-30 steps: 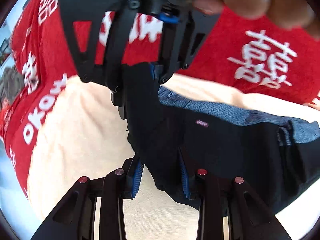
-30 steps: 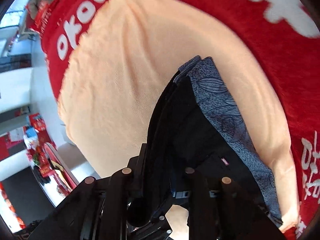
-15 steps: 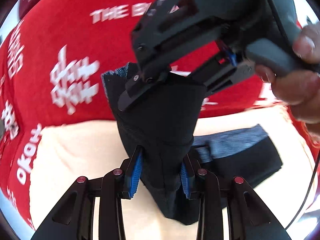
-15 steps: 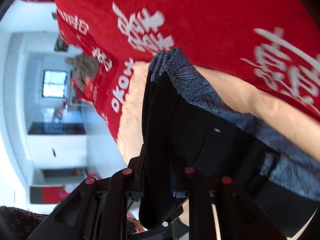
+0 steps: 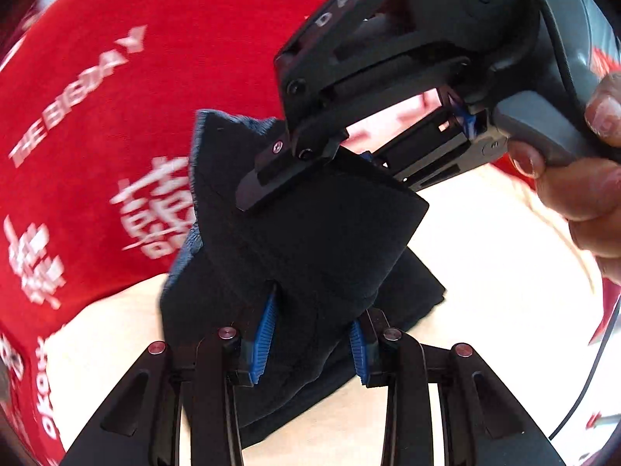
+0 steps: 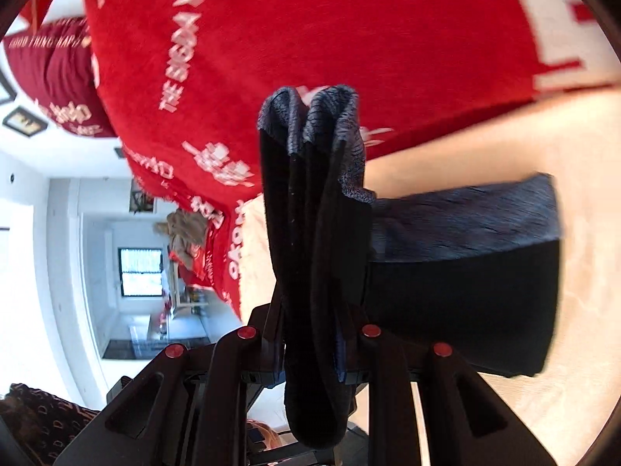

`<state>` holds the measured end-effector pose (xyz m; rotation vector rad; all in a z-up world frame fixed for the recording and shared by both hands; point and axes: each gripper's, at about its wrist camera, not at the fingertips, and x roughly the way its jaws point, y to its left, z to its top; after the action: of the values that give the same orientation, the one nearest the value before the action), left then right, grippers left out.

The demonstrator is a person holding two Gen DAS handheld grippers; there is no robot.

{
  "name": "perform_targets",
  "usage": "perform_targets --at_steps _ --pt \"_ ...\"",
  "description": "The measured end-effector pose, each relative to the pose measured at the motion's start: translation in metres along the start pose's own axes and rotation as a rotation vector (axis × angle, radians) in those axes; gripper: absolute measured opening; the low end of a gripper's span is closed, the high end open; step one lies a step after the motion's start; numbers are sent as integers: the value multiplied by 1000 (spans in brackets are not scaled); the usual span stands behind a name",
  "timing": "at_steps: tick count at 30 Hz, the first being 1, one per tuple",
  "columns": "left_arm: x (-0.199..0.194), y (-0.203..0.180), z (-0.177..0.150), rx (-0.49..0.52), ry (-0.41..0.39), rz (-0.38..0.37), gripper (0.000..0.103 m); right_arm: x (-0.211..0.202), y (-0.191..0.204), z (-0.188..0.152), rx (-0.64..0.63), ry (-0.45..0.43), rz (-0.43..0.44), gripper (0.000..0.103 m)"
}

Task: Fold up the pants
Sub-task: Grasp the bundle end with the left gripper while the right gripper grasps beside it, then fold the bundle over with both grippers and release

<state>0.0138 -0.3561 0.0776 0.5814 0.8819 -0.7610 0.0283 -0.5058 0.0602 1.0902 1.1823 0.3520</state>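
Dark pants (image 5: 310,240) with a blue-grey patterned waistband hang bunched between my two grippers above a cream cloth (image 5: 485,272). My left gripper (image 5: 310,334) is shut on a thick fold of them, its blue pads (image 5: 264,330) pressing on both sides. My right gripper (image 5: 330,171) pinches the upper edge from above right, held by a hand (image 5: 582,178). In the right wrist view several layers of the pants (image 6: 314,213) stand between the fingers of the right gripper (image 6: 310,334). Its jaws are opening slightly, with the fabric still gripped. The rest of the pants (image 6: 465,272) lies flat on the cloth.
A red blanket (image 5: 155,77) with white lettering covers the surface around the cream cloth (image 6: 504,136). At the left of the right wrist view lies a room with a window (image 6: 139,272) and a dark red cushion (image 6: 50,70). A thin cable (image 5: 586,380) runs at the right edge.
Both grippers have swept the held end of the pants sideways and up while rolling. The pants, earlier stretched long over the cloth, now hang doubled between them above the flat part.
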Motion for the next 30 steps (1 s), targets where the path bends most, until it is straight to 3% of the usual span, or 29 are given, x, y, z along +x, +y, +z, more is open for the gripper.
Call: perform_targets --at_steps 6,7,8,9,15,17,18,21,25,30 --pt "58 -46 -13 81 119 -2 35 20 -81 -8 69 28 -102 23" --pt "66 -50 -16 92 146 7 39 22 -89 -10 83 29 -98 23" --pt "70 -53 -19 95 160 9 49 24 -95 -11 97 26 -87 23" --pt "71 -53 -21 86 169 -11 53 25 -101 -14 108 20 -81 24" --pt "52 -45 -28 51 182 -75 55 19 -100 -23 94 -8 -127 26" --pt "40 -31 -29 -3 191 -98 68 18 -89 -25 58 -10 -189 26" --pt "32 -22 -30 -35 186 -100 70 19 -82 -28 30 -13 -234 26" --pt "19 4 -33 -92 173 -76 70 15 -68 -35 -48 -23 -373 32" --pt "23 54 -42 -209 211 -6 70 6 -61 -42 -72 -52 -511 33" --pt "47 108 -60 -386 288 39 70 -8 -44 -55 -86 -122 -575 33"
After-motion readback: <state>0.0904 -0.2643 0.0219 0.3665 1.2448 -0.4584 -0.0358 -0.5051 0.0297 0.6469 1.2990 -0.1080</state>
